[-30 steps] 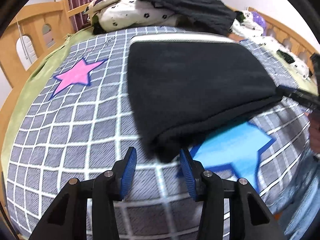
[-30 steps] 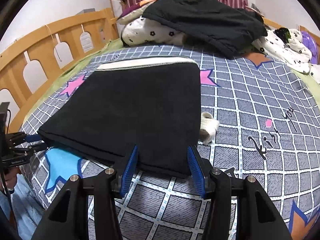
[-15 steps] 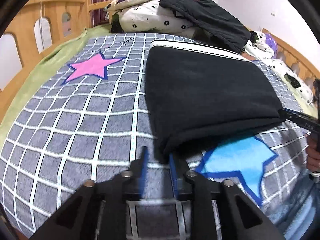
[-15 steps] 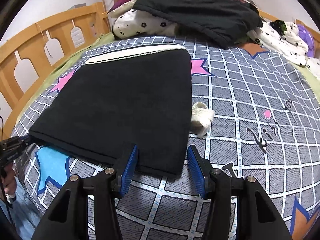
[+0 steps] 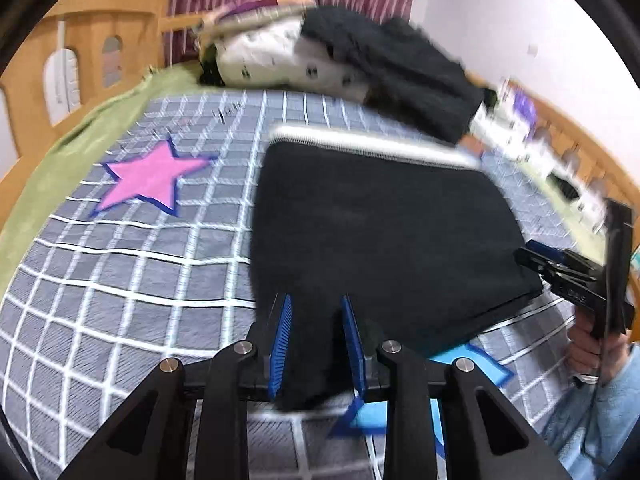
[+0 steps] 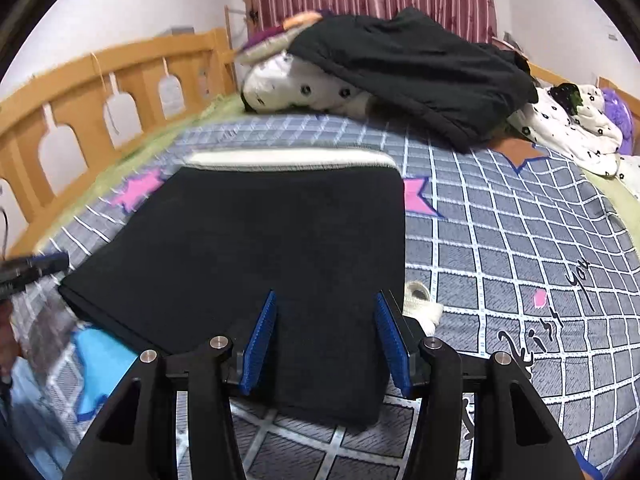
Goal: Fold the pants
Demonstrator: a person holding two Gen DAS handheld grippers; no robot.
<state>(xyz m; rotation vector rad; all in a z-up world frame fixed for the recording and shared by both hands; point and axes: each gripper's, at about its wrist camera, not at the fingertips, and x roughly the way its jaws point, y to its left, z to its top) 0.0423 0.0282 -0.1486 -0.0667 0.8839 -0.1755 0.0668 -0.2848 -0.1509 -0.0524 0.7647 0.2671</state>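
A: Since the bed (image 6: 500, 240) takes up most of what we see, we start there: grey checked cover with stars, wooden rail (image 6: 80, 92) along one side, pillows and a dark garment (image 6: 420, 68) piled at the far end.

B: Yep, and our black pants (image 6: 280, 248) lie folded flat in the middle of it, pale waistband (image 6: 292, 159) on the far edge.

A: Left gripper (image 5: 316, 344) sits at the near corner, fabric between the jaws, which are opening a bit. We can't tell if the pads press on it.

B: Right gripper (image 6: 325, 340): jaws apart around the other near corner, cloth between them, not pinched.
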